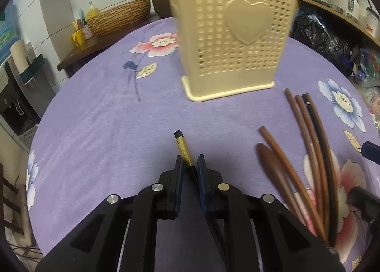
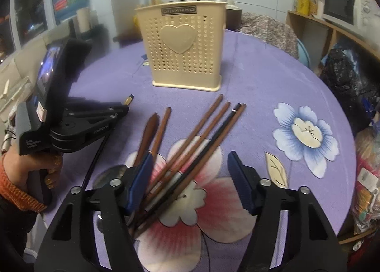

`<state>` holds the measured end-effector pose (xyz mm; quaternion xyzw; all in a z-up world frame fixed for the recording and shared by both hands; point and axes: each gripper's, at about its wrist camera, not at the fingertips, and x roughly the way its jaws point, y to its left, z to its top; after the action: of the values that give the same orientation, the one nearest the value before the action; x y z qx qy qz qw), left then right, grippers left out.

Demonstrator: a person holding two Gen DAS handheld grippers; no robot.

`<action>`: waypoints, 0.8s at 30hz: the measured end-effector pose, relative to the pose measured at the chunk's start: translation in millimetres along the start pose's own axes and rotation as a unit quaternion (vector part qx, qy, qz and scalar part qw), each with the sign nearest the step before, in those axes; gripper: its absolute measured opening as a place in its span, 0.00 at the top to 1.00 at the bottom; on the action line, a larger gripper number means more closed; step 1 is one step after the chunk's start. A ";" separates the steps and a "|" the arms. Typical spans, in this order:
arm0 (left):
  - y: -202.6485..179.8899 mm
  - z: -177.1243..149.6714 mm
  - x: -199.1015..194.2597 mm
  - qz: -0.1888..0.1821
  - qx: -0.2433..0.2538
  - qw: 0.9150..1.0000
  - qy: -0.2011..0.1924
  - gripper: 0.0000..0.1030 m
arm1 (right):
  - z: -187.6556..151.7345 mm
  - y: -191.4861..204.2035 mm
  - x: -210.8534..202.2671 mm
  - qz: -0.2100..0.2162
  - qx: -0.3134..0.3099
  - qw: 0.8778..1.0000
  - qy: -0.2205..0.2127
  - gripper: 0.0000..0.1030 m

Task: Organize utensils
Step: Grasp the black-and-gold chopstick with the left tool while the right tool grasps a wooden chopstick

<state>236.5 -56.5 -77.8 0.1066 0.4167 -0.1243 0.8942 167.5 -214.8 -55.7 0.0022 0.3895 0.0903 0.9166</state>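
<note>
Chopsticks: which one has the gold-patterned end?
The black chopstick pinched in the left gripper, apart from the pile. The loose chopsticks ahead of the right gripper are plain brown or black.
</note>
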 end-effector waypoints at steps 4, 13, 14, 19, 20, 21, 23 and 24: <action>10.1 -0.5 -0.1 -0.005 -0.015 1.000 0.002 0.87 | 15.2 15.0 18.8 0.027 -0.017 0.999 0.017 0.56; 11.4 -5.0 -4.0 -0.008 -0.018 1.000 -0.003 0.87 | 25.4 35.2 60.2 0.017 -0.040 0.997 0.065 0.79; 11.7 -5.1 -4.1 -0.009 -0.018 1.000 -0.003 0.87 | 26.0 34.9 64.4 0.015 -0.038 0.997 0.072 0.80; 14.1 -9.0 -6.8 -0.015 -0.022 1.000 -0.005 0.87 | 31.3 37.2 74.1 0.012 -0.044 0.996 0.079 0.83; 14.5 -9.1 -6.7 -0.016 -0.023 1.000 -0.005 0.87 | 34.0 37.3 76.4 0.012 -0.043 0.996 0.080 0.83; 14.7 -8.7 -6.5 -0.016 -0.025 1.000 -0.004 0.87 | 35.2 36.7 78.8 0.013 -0.040 0.996 0.081 0.83; 14.5 -7.9 -6.4 -0.017 -0.029 0.999 -0.002 0.87 | 40.2 34.2 83.0 0.015 -0.029 0.996 0.083 0.83; 14.7 -6.8 -5.8 -0.017 -0.032 0.999 -0.001 0.87 | 41.7 33.5 84.6 0.017 -0.024 0.996 0.083 0.83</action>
<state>232.5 -39.9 -76.3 0.0708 0.4215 -0.1265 0.8952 249.4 -164.9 -84.6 -0.0209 0.4617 0.1151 0.8793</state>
